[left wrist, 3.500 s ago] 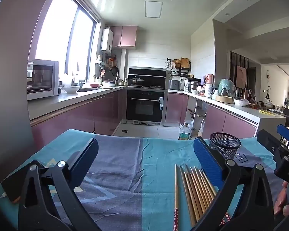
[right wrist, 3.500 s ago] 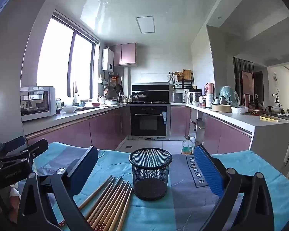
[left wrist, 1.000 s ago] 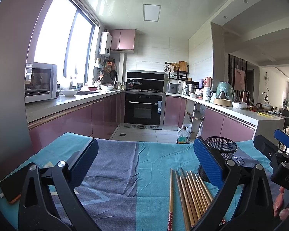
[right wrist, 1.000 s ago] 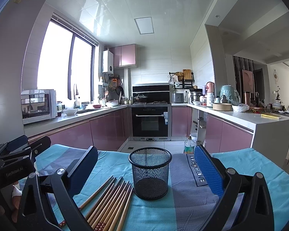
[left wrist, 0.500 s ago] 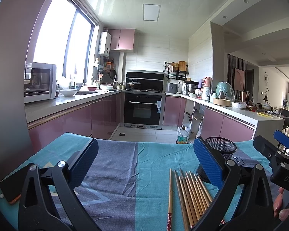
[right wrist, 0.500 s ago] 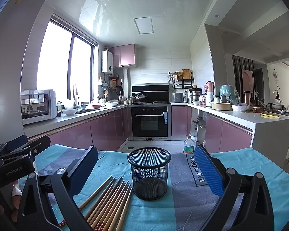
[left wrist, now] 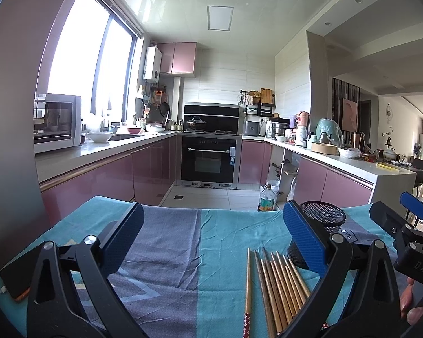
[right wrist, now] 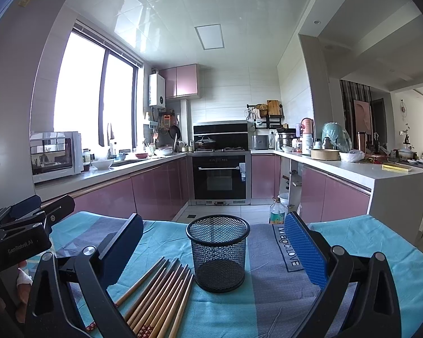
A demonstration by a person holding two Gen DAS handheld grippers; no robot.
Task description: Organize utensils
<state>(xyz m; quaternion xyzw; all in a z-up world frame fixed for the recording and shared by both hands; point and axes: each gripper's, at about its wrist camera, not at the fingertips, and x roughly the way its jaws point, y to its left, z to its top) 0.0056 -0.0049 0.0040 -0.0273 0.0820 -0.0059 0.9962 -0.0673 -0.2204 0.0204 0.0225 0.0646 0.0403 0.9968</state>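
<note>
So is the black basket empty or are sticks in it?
Empty. Through the mesh of the basket you see only its bare bottom, and the chopsticks all lie flat on the cloth beside it.

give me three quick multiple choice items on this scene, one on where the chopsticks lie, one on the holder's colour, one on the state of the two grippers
1. Where do the chopsticks lie?
A. inside the mesh holder
B. flat on the cloth beside the mesh holder
C. on the kitchen counter

2. What colour is the mesh holder?
A. black
B. white
C. red

3. What state are the left gripper and right gripper in?
A. both shut on chopsticks
B. left open, right shut on the holder
C. both open and holding nothing

Answers:
1 B: in the right wrist view the bundle lies flat on the blue cloth, just left of the holder, which looks empty.
2 A: its wire mesh and rim are black in both views.
3 C: each pair of fingers stands wide apart with nothing between them.
</note>
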